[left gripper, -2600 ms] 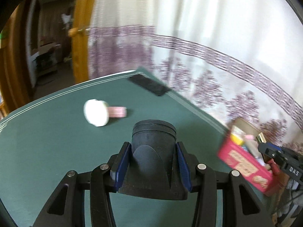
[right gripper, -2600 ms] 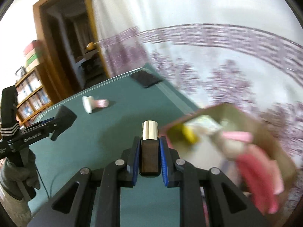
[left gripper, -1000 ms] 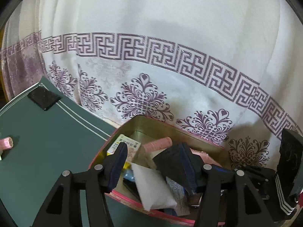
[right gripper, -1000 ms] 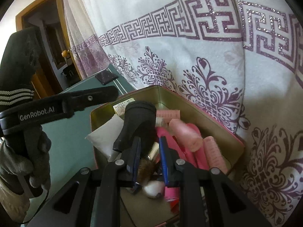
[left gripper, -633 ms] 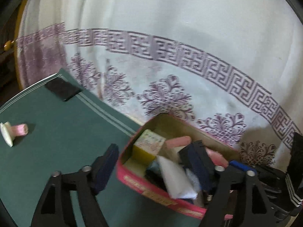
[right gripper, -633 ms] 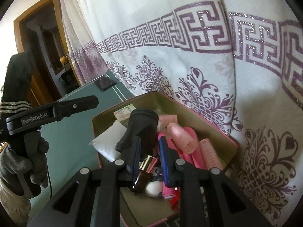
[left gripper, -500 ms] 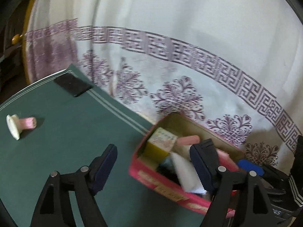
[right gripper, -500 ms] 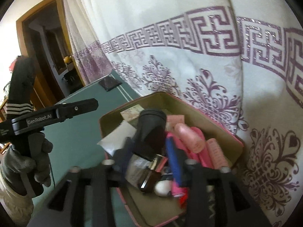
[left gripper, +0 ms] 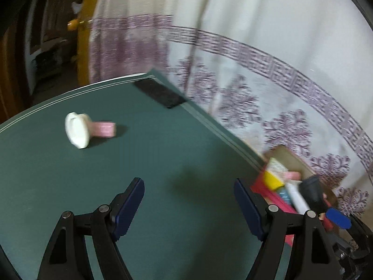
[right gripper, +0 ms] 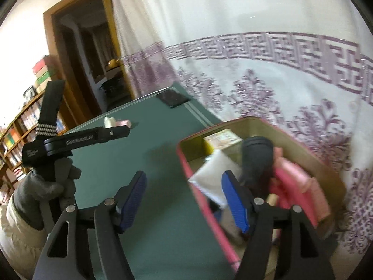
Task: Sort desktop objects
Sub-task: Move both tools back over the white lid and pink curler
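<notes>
A red tin box (right gripper: 186, 161) stands at the green table's right edge, against the curtain. In it lie a black cylinder (right gripper: 256, 156), a white packet (right gripper: 216, 172) and pink rollers (right gripper: 296, 179). My right gripper (right gripper: 184, 184) hovers at the box's near left corner; its jaws are opening and nothing is gripped between them. My left gripper (left gripper: 188, 191) is open and empty over bare table, left of the box (left gripper: 279, 196). A white-capped pink item (left gripper: 79, 133) lies on its side farther off to the left; the right wrist view shows the item (right gripper: 112, 122) too.
A flat black pad (left gripper: 160, 93) lies at the table's far corner. A patterned white curtain (left gripper: 256, 46) hangs just behind the table edge. A gloved hand (right gripper: 44, 186) holds the left gripper (right gripper: 123, 132). A doorway and a bookshelf (right gripper: 14, 135) are at far left.
The left gripper let go of the black cylinder in the box and swung left over the table. The right gripper released the gold-capped bottle into the box, spread its jaws and drew back.
</notes>
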{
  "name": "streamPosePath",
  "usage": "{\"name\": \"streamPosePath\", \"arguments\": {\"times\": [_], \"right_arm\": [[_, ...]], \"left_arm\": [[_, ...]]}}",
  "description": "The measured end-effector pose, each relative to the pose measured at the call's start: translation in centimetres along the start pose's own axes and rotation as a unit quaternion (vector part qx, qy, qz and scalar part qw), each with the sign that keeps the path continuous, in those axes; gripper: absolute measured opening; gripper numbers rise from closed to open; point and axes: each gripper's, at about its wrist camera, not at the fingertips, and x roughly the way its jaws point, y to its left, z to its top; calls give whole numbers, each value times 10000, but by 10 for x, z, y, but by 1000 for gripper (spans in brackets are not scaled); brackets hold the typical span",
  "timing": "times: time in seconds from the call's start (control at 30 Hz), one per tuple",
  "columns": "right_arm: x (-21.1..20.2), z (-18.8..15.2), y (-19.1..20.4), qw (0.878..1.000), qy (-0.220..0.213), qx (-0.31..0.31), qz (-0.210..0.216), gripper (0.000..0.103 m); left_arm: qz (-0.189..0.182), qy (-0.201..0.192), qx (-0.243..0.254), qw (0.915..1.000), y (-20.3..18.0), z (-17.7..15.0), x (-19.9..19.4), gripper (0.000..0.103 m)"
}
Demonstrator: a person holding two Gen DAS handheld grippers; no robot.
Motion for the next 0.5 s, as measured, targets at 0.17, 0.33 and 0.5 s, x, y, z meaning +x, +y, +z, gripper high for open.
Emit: {"name": "streamPosePath", "arguments": {"times": [0.17, 0.33, 0.5], "right_arm": [[19, -3, 21, 9994, 209, -186, 210, 73], [38, -3, 42, 9977, 366, -386, 419, 73], [58, -2, 56, 9958, 523, -487, 567, 73]], "left_arm": [[405, -82, -281, 9988, 47, 4, 0, 81], [721, -225, -606, 9953, 94, 13, 2, 81], [986, -312, -616, 9927, 123, 28, 17, 81]]}}
